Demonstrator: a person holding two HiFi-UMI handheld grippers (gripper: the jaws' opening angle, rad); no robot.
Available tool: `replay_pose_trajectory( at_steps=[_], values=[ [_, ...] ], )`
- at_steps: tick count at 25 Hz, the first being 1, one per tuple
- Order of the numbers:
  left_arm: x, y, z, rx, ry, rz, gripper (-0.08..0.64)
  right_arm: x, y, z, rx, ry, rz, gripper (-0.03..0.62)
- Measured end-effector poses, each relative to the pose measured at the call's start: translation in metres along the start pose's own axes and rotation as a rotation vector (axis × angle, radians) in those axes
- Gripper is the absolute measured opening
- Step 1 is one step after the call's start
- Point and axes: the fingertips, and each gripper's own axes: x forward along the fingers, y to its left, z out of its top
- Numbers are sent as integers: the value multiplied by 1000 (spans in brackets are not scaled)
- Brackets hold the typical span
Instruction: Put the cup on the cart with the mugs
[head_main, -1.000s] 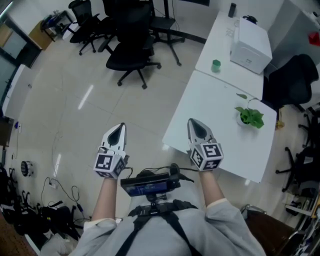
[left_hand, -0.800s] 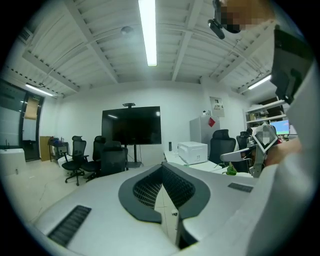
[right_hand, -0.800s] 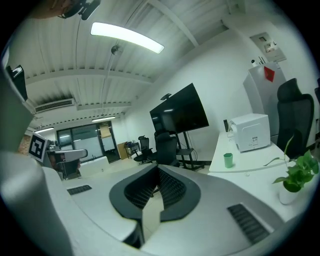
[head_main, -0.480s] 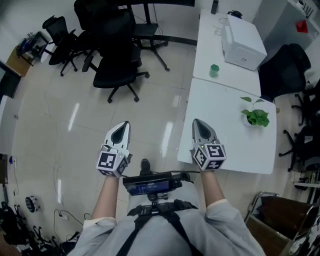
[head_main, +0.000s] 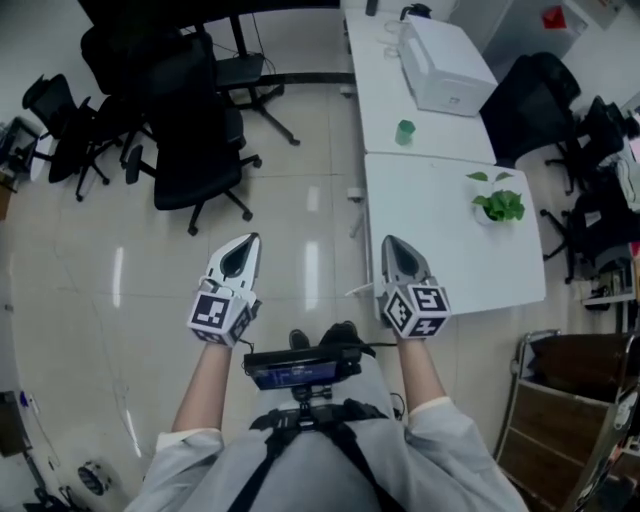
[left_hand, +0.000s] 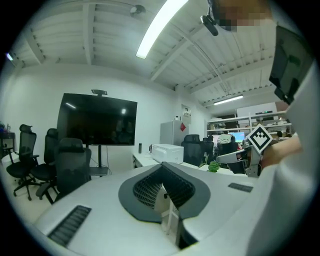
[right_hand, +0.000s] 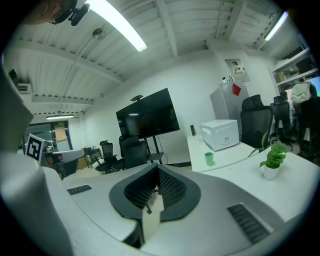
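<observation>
A small green cup (head_main: 404, 132) stands on the far white table (head_main: 385, 95), next to a white box-shaped machine (head_main: 445, 62). The right gripper view also has the green cup (right_hand: 209, 159), ahead and to the right. My left gripper (head_main: 244, 246) is shut and empty, held over the floor. My right gripper (head_main: 392, 246) is shut and empty too, at the near left corner of the nearer white table (head_main: 440, 255). The left gripper's closed jaws (left_hand: 161, 168) point toward the tables. The right gripper's closed jaws (right_hand: 156, 170) point at black chairs. I see no mugs.
A potted plant (head_main: 497, 205) stands on the nearer table. Black office chairs (head_main: 190, 130) crowd the floor at far left, more chairs (head_main: 560, 110) at right. A large dark screen (right_hand: 148, 121) stands at the back. A metal-framed brown rack (head_main: 565, 400) sits at lower right.
The whole view has swung round: the two tables have slid from the right toward the middle and now run straight ahead. Both grippers keep their places in the picture, still shut.
</observation>
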Motion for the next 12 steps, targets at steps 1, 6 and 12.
replay_pose_trajectory(
  at_steps=[1, 6, 12],
  values=[
    [7, 4, 0, 0, -1, -18, 3, 3, 0, 1, 0, -3, -16, 2],
    [57, 11, 2, -6, 15, -96, 3, 26, -15, 10, 13, -16, -75, 2],
    [139, 7, 2, 14, -8, -213, 3, 64, -59, 23, 64, -44, -126, 2]
  ],
)
